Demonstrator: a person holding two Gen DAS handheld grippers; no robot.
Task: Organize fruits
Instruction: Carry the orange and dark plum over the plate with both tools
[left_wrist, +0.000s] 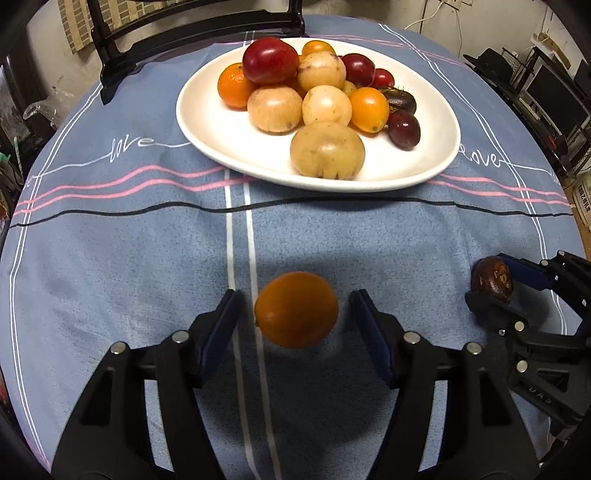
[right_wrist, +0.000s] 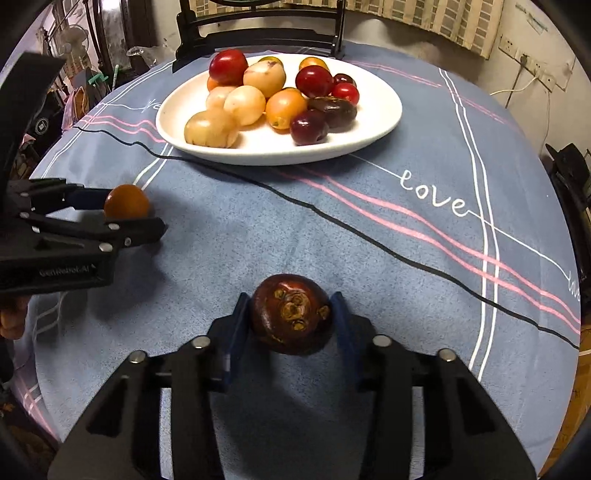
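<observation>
Fruit fills the white plate (left_wrist: 207, 122) (orange, red, pale yellow, dark purple). Left gripper (left_wrist: 295, 314) jaws stand apart around an orange fruit (left_wrist: 296, 309), untouching. Right gripper (right_wrist: 291, 317) jaws clamp a dark brown fruit (right_wrist: 290, 314)

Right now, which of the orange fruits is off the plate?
The orange fruit between the left gripper's open fingers, on the blue cloth. The other orange ones all sit piled on the white plate.

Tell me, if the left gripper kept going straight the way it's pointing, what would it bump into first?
Probably the orange fruit, which sits between the open fingers of the left gripper with gaps on both sides. Just beyond it lies the blue tablecloth. How high the fruit is above the cloth is unclear.
</observation>
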